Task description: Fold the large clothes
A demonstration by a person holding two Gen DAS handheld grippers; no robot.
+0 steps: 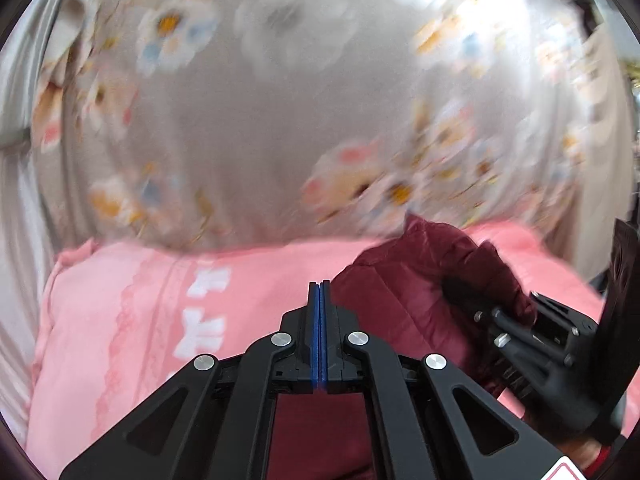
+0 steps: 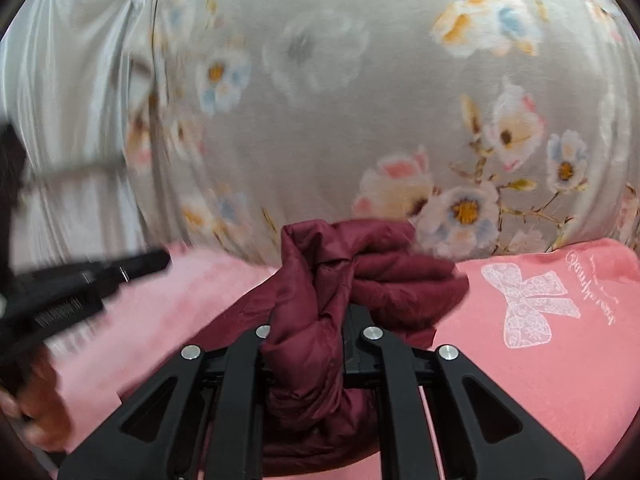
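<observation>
The right gripper [image 2: 320, 312] pinches the maroon jacket [image 2: 360, 276] over the pink blanket [image 2: 520, 360]. The left gripper [image 1: 319, 292] is pressed together, apparently holding nothing.

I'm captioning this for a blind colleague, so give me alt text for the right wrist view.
The right tool is clamped on a bunched maroon puffer jacket above a pink blanket with a white lace bow print. Grey floral bedding lies behind, and the left tool enters from the left.

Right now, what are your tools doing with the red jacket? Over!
Left tool shut, empty, above the pink blanket. Right tool shut on the maroon jacket, bunched, not yet folded. Floral sheet beyond, nothing blocking.
</observation>
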